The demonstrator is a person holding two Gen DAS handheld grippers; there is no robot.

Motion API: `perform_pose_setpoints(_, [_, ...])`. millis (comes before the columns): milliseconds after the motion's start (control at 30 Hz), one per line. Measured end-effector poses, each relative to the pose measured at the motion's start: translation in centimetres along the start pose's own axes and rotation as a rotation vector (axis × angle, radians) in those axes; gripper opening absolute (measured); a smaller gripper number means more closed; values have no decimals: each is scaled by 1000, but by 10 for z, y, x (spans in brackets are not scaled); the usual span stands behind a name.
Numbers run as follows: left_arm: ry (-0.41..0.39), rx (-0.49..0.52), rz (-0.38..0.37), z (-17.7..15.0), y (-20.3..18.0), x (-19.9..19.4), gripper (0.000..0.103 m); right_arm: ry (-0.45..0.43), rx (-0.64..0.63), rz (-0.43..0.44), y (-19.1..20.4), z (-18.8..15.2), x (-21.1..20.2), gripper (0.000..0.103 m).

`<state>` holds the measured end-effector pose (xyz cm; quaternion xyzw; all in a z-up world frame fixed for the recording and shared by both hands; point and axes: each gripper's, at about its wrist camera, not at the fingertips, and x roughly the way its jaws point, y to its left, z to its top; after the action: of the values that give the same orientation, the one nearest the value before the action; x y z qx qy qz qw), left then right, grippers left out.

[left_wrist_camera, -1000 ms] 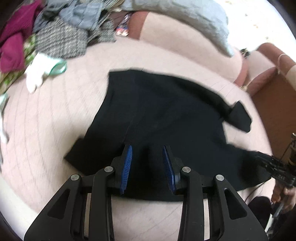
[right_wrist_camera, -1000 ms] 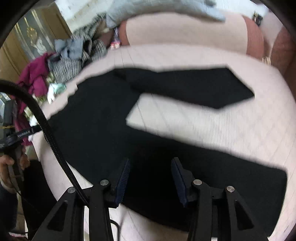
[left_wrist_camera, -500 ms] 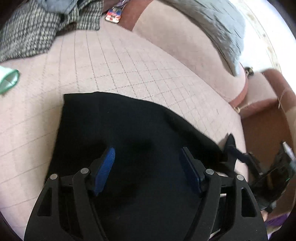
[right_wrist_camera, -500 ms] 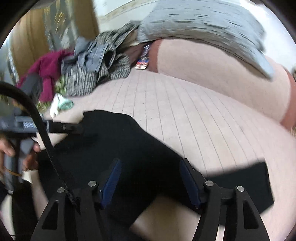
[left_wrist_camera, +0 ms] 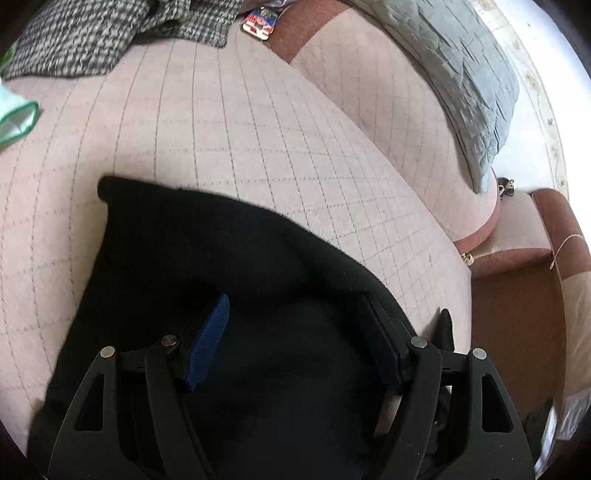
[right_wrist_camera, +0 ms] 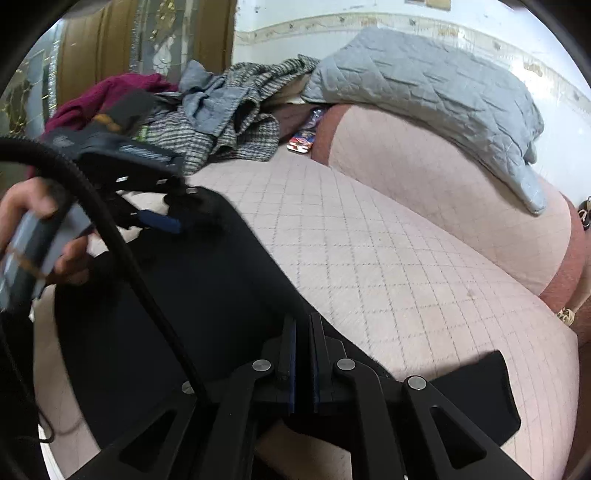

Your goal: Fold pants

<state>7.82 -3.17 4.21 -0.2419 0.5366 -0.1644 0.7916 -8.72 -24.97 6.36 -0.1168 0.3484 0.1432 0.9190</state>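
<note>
Black pants (left_wrist_camera: 207,258) lie on a pink quilted bed (left_wrist_camera: 221,140). My left gripper (left_wrist_camera: 295,306) is wide open low over the pants, its blue pads (left_wrist_camera: 210,339) straddling a raised ridge of cloth. In the right wrist view the pants (right_wrist_camera: 192,295) run from the left to a leg end (right_wrist_camera: 476,398) at the lower right. My right gripper (right_wrist_camera: 303,332) has its jaws nearly together on the pants' edge. The left gripper (right_wrist_camera: 162,221) shows at the left, held by a hand.
A pile of checked, grey and maroon clothes (right_wrist_camera: 207,110) lies at the far left of the bed. A grey quilted blanket (right_wrist_camera: 443,92) drapes over the pink headboard cushion. A small packet (left_wrist_camera: 258,24) lies by the clothes. A brown floor and armrest (left_wrist_camera: 517,295) are at the right.
My right gripper has shut from wide open onto the pants' edge. My left gripper stays open and has sunk lower onto the cloth. Both views have closed in on the pants.
</note>
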Motion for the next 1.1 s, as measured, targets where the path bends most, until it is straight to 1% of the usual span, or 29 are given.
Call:
perform_pose_setpoints(67, [-5,-12,-5,-3,-1,-1,72,10,-29,3,11,-7,-4,5])
perform_pose_setpoints(167, [-43,-33,-32,-7,-2,-11,72,30,-93,-18,28,-18,-2,5])
perform_pose_setpoints(233, [-63,-33,-50,-10,-2,-17,73,46,-113,-21,34,-25,1,5])
perform_pose_setpoints(433, [-21,-50,-24,-11,4,-1,72,50,-100,6,41,-39,-6,5])
perform_pose_setpoints(533, [-29,-51,-13,-11,3,4,72,46,-96,9,37,-39,-9,5])
perform_pose_setpoints(600, [-43,-38,-14,-12,1,6,71,47,-100,5,35,-39,-8,5])
perform_pose_setpoints(633, [-58,-14,-16,-13,-1,4,57,47,-100,-1,34,-38,-7,5])
perform_pose_setpoints(667, [-68,3,-13,-14,-3,2,48,46,-101,-8,33,-38,-6,5])
perform_pose_setpoints(700, [-80,31,6,-15,-6,-2,33,45,-100,-13,32,-38,-7,5])
perform_pose_setpoints(733, [-88,49,11,-16,-7,-6,26,40,-96,-27,30,-36,-9,5])
perform_pose_setpoints(767, [-96,62,1,-18,-8,-12,26,34,-91,-35,30,-35,-12,5])
perform_pose_setpoints(833, [-120,86,-29,-24,-9,-30,17,9,-65,-51,25,-31,-25,5])
perform_pose_setpoints(933, [-136,117,-79,-42,-6,-59,16,-23,-57,-51,26,-26,-56,5])
perform_pose_setpoints(967, [-143,134,-97,-57,0,-74,16,-36,-66,-50,32,-27,-72,5])
perform_pose_setpoints(1033, [-151,160,-91,-83,13,-91,16,-51,-78,-29,44,-33,-96,5])
perform_pose_setpoints(1067, [-145,161,-77,-92,18,-94,16,-51,-80,-16,51,-39,-105,5])
perform_pose_setpoints(1100, [-131,156,-43,-106,31,-95,16,-45,-78,-3,59,-47,-111,5])
